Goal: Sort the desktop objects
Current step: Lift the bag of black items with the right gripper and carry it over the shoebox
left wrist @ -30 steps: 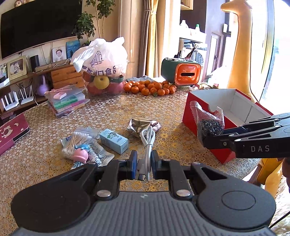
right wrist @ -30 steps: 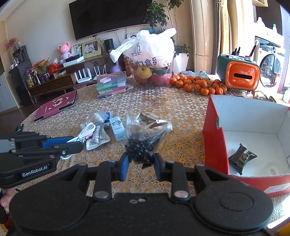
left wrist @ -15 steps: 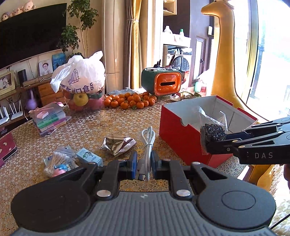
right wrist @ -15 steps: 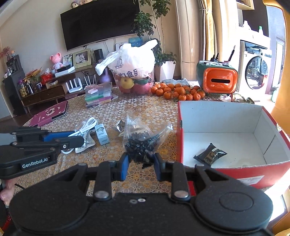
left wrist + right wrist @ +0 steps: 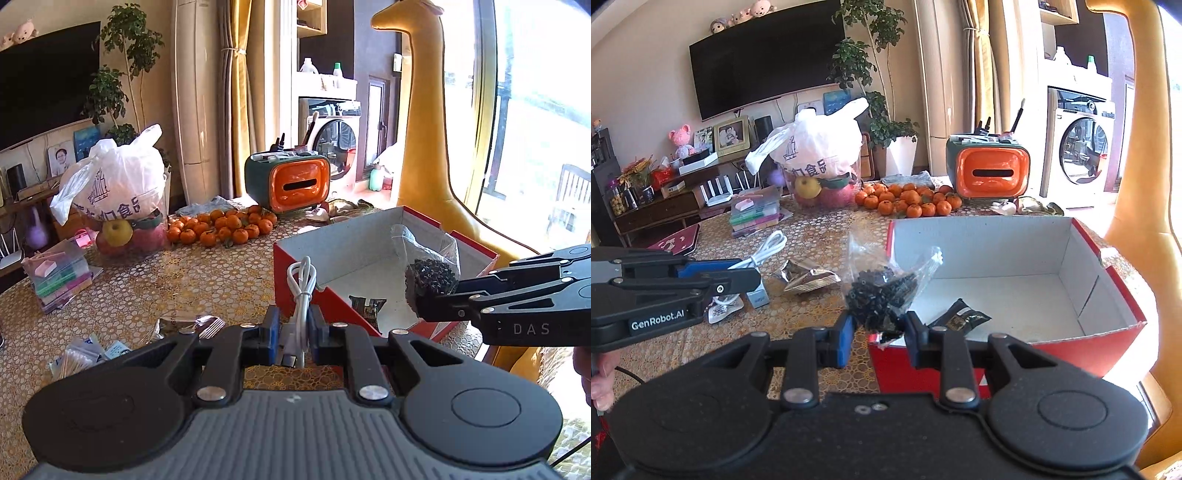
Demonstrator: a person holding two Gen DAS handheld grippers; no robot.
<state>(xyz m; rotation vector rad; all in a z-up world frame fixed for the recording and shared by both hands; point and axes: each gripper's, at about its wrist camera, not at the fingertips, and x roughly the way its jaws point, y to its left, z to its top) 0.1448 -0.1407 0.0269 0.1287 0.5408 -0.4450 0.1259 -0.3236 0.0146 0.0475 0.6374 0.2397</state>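
Two grips, both tight: left gripper (image 5: 291, 334) clamped on a coiled white USB cable (image 5: 302, 284), right gripper (image 5: 877, 328) clamped on a clear plastic bag of small black screws (image 5: 882, 291); both loads clear of the table.

Against a second ago, carried from above the loose clutter across to the red cardboard box with white inside (image 5: 1067, 251); cable loop now level with the box's near corner, where before it hung over the middle of the gold lace-patterned tablecloth (image 5: 192, 273); bag of screws now over the box's near left corner rather than over bare cloth; grips unchanged throughout.

Just beyond the fingers, a small black foil packet (image 5: 962, 318) flat on the box floor; left of it on the cloth, a crumpled silver foil pouch (image 5: 807, 275).

Shown by the left camera only: a clear pack of cotton swabs (image 5: 79, 356) at lower left, and the right gripper from the side, bag held over the box interior. Shown by the right camera only: a small pale blue carton (image 5: 757, 295) beneath the left gripper's fingers.

Farther back, a heap of tangerines (image 5: 905, 199), a white printed plastic bag over apples (image 5: 816, 151), an orange and green tissue box (image 5: 988, 168).
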